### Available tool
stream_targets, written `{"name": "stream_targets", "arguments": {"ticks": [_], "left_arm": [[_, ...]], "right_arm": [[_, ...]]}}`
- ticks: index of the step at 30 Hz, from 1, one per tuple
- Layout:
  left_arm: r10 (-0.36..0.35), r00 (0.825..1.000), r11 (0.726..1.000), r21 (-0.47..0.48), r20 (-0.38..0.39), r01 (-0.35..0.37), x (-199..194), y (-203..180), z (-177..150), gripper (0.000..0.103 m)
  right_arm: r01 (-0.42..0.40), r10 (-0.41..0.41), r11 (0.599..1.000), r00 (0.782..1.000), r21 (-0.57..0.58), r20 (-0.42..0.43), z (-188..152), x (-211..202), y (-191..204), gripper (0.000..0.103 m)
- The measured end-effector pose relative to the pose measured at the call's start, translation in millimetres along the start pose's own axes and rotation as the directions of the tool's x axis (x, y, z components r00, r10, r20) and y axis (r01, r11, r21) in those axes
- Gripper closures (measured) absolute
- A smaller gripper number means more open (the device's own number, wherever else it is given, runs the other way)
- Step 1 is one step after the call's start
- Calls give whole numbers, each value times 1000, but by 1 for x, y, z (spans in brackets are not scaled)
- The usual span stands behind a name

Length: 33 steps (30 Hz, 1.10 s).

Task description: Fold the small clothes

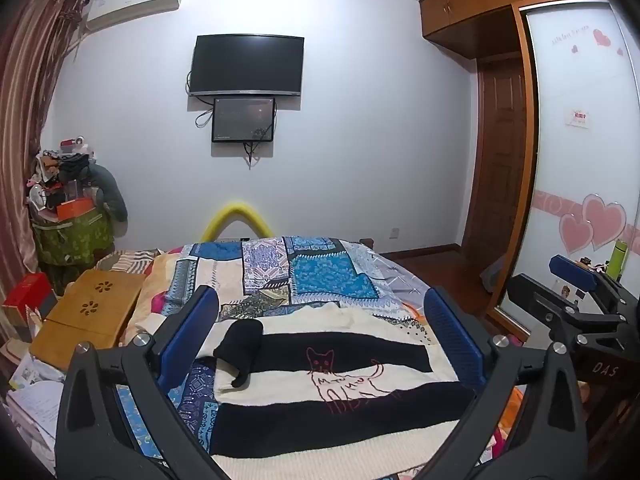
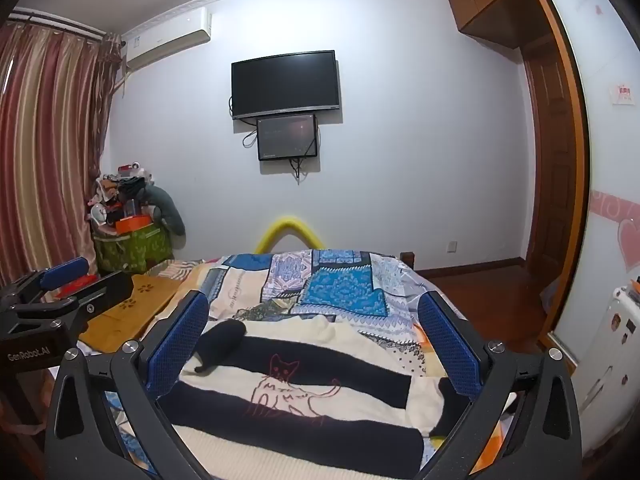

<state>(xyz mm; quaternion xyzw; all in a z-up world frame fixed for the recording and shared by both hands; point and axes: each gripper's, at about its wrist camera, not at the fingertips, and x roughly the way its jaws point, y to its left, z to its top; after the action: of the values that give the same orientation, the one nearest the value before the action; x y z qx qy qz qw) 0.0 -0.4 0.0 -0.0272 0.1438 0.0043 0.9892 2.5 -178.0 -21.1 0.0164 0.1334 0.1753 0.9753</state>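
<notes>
A small cream and black striped sweater [image 1: 328, 380] with a red cat outline lies flat on the bed's patchwork quilt [image 1: 312, 272]. One black-cuffed sleeve [image 1: 240, 348] is folded onto its left side. My left gripper [image 1: 320, 320] hovers above the sweater with jaws wide apart and nothing between them. In the right wrist view the same sweater [image 2: 296, 392] lies below my right gripper [image 2: 316, 320], which is also open and empty. The sleeve [image 2: 220, 340] shows by its left finger. Each gripper appears at the other view's edge: the right gripper [image 1: 580, 288], the left gripper [image 2: 60, 284].
A wooden lap table [image 1: 92, 312] rests on the bed's left side, with papers and a red box [image 1: 28, 296] beside it. A cluttered green hamper [image 1: 72, 232] stands by the curtain. A wardrobe with a sliding door [image 1: 580, 160] is on the right.
</notes>
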Motion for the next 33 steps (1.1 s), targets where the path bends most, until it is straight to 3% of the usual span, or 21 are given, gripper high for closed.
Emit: {"name": "stream_targets", "arguments": {"ticks": [33], "left_arm": [[17,1000,1000,11,8,-17,2,1,-6,0]], "right_arm": [[1,-1,1000,1000,1,-7,0,0,1,0]]}}
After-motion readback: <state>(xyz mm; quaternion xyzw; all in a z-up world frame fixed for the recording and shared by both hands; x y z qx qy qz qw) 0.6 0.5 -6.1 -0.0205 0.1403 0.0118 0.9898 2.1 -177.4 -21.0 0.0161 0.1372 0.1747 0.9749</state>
